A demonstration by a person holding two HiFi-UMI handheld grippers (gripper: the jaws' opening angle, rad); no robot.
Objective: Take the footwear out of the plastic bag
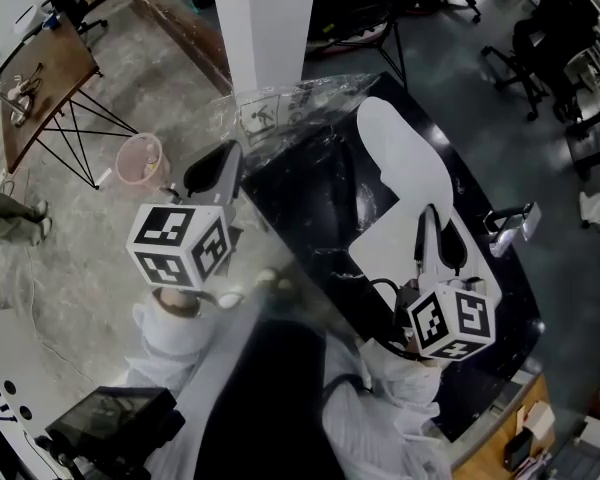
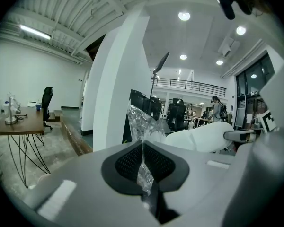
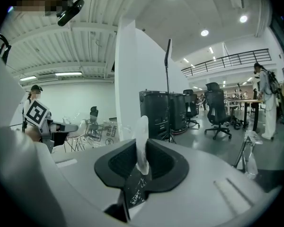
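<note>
Footwear [image 1: 405, 168], white and smooth, is sitting edge-on between right gripper [image 3: 141, 156] jaws, which are clamping it. Left gripper [image 2: 143, 159] jaws are pinching crinkly clear plastic bag [image 2: 141, 123].

left gripper: pale grey smooth plastic left gripper [image 2: 143, 161] with a broad rounded shell and pale rectangular marks on top
left pads: black mesh-textured pads [image 2: 127, 162] in a dark curved mount
right gripper: matching pale grey right gripper [image 3: 142, 162] with the same black mount
marker cubes: white cube with black square markers [image 1: 180, 245] on the left gripper, second marker cube [image 1: 450, 320] on the right
cable: thin black cable [image 1: 385, 288] looping beside the second marker cube
sleeves: white crinkled fabric sleeves [image 1: 175, 333]
</note>
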